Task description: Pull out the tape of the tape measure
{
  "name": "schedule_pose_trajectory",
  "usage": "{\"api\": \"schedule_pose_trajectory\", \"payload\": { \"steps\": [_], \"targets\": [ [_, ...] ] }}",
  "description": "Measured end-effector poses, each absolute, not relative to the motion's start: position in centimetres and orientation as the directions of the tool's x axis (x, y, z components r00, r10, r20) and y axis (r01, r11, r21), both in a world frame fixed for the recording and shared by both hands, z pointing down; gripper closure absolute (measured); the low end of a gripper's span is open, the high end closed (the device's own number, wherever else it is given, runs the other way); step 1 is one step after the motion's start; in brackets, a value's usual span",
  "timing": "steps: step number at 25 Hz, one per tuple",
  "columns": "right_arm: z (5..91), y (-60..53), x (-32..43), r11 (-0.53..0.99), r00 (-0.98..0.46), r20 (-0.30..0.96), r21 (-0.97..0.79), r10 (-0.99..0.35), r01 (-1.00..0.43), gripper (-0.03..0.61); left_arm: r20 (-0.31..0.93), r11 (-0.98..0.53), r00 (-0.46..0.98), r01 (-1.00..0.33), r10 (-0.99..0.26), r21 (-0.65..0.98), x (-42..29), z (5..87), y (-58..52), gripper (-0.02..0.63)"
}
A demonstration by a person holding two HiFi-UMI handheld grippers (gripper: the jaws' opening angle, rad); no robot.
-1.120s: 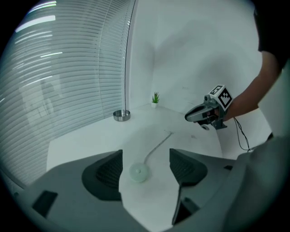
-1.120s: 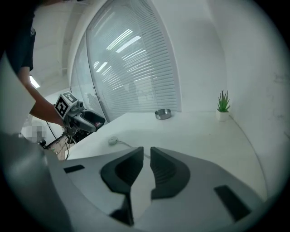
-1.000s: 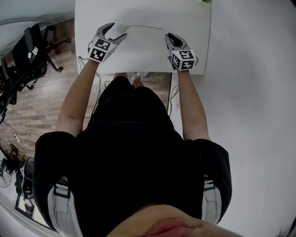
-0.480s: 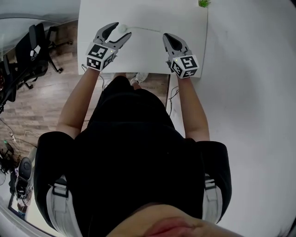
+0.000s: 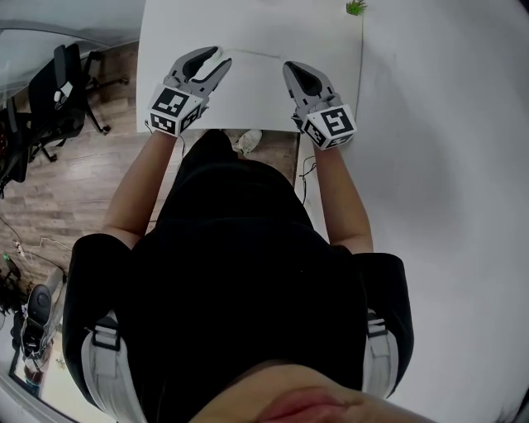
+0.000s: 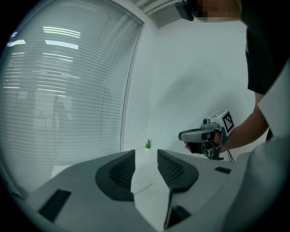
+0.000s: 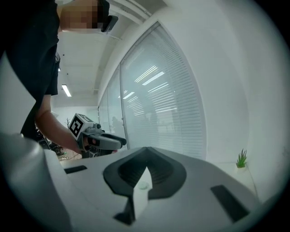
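Note:
The tape (image 5: 252, 54) shows as a thin pale line stretched across the white table (image 5: 331, 99). Its small white case lies at the left end, mostly hidden by my left gripper's tips. Both grippers hang above the table, apart from the tape. In the left gripper view, my left gripper (image 5: 220, 59) (image 6: 145, 154) has a gap between its pads and nothing in it; its jaws have just been closing. My right gripper (image 5: 289, 66) (image 7: 147, 149) is shut, pads together, and I see no tape held in it. Each gripper also appears in the other's view, the right one (image 6: 181, 135) and the left one (image 7: 123, 142).
A small green plant (image 5: 354, 7) (image 6: 148, 144) (image 7: 241, 158) stands at the table's far right corner. Office chairs (image 5: 58, 91) and cables sit on the wooden floor to the left. Window blinds (image 6: 68, 90) rise beyond the table.
Both grippers have risen off the table and look larger in the head view. The left jaws have narrowed from wide open. The tape has stayed lying on the table.

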State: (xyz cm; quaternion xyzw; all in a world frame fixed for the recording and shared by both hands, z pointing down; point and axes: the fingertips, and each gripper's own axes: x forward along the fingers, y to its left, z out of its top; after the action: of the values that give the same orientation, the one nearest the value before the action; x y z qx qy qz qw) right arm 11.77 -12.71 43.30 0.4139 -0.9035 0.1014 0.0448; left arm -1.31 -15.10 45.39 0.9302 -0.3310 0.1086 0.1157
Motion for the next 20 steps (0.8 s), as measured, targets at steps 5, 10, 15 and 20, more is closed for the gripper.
{"api": "schedule_pose_trajectory", "payload": {
  "steps": [5, 10, 15, 20],
  "targets": [
    [41.9, -12.7, 11.7, 0.639, -0.653, 0.138, -0.136, -0.745, -0.757, 0.575, 0.235, -0.757, 0.763, -0.639, -0.602, 0.134, -1.5, 43.8, -14.8, 0.48],
    [40.1, -13.1, 11.3, 0.648, -0.664, 0.101, -0.149, -0.741, -0.747, 0.575, 0.178, -0.761, 0.766, -0.639, -0.618, 0.11, -1.7, 41.5, -15.0, 0.503],
    [36.7, -12.0, 11.9, 0.664, -0.674, 0.057, -0.131, -0.737, -0.737, 0.575, 0.125, -0.773, 0.778, -0.628, -0.616, 0.095, -0.7, 38.0, -13.8, 0.526],
    [34.1, -11.8, 12.0, 0.671, -0.677, 0.03, -0.103, -0.736, -0.734, 0.575, 0.085, -0.789, 0.793, -0.609, -0.604, 0.078, -0.3, 35.5, -13.3, 0.554]
  ]
}}
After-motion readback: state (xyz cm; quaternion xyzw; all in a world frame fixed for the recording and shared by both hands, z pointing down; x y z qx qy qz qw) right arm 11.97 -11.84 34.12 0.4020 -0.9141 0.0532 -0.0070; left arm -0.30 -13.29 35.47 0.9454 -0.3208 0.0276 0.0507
